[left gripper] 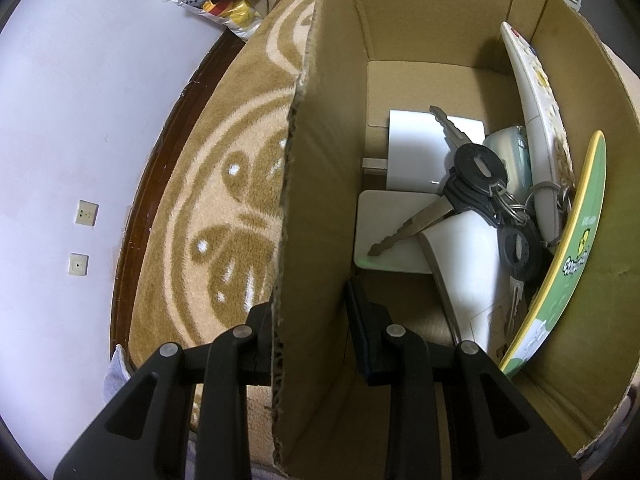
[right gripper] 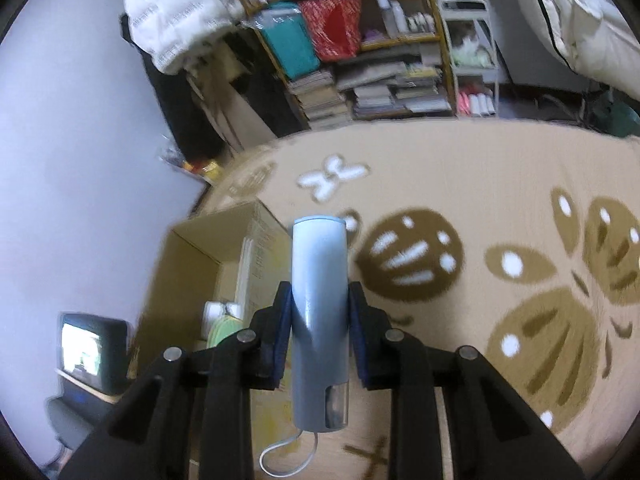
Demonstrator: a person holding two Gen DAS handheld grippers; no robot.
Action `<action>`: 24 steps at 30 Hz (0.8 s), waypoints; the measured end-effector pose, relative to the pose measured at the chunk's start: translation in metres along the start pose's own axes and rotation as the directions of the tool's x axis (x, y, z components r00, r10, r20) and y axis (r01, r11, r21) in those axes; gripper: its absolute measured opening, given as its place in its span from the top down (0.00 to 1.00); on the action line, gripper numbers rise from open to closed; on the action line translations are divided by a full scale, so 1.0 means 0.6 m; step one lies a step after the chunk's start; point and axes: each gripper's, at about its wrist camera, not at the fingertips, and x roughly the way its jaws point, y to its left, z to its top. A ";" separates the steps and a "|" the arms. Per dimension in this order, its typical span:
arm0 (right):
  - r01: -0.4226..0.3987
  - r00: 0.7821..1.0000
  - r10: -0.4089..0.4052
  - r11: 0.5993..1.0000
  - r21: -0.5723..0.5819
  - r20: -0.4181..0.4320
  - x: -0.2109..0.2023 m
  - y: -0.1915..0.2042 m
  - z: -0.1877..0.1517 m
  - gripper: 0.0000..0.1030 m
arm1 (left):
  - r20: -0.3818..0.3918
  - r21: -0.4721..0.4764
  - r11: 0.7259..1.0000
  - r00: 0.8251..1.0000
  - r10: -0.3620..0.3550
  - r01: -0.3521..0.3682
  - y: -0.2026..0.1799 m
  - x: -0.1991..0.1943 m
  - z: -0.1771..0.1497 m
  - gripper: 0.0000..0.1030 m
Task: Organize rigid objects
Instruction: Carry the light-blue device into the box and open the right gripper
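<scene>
My left gripper (left gripper: 312, 336) is shut on the left wall of an open cardboard box (left gripper: 320, 184), one finger outside and one inside. In the box lie a bunch of black-headed keys (left gripper: 476, 176), white flat boxes (left gripper: 416, 148), a white remote (left gripper: 536, 120), a pale green gadget (left gripper: 510, 148) and a green card (left gripper: 576, 248) leaning on the right wall. My right gripper (right gripper: 320, 320) is shut on a light blue cylindrical device (right gripper: 318, 280) with a white cord loop (right gripper: 280, 456), held in the air over the rug. The same box (right gripper: 192, 264) shows below it to the left.
A beige rug (right gripper: 460, 184) with brown flower patterns covers the floor. Cluttered shelves (right gripper: 360, 52) with books and bags stand at the back. A small lit screen (right gripper: 86, 346) sits at lower left. A pale wall (left gripper: 72, 120) and snack bags (left gripper: 224, 8) lie beyond the rug.
</scene>
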 end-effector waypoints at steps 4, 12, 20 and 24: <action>-0.041 0.999 0.042 0.998 -0.043 0.021 -0.001 0.049 0.021 0.72 | 0.001 -0.007 1.000 1.000 -0.007 0.007 0.002 -0.004 -0.001 0.73; -0.130 0.991 0.129 0.990 -0.048 -0.022 0.029 0.101 0.013 0.72 | 0.016 -0.032 0.999 0.999 -0.031 0.032 0.013 -0.017 -0.009 0.73; -0.139 0.987 0.132 0.987 -0.078 -0.090 0.062 0.111 -0.028 0.72 | 0.031 -0.035 0.999 0.999 -0.021 0.022 0.014 -0.030 -0.021 0.73; -0.126 0.988 0.118 0.988 -0.084 -0.099 0.067 0.106 -0.040 0.72 | 0.051 -0.062 0.996 0.997 -0.055 0.058 0.028 -0.040 -0.036 0.73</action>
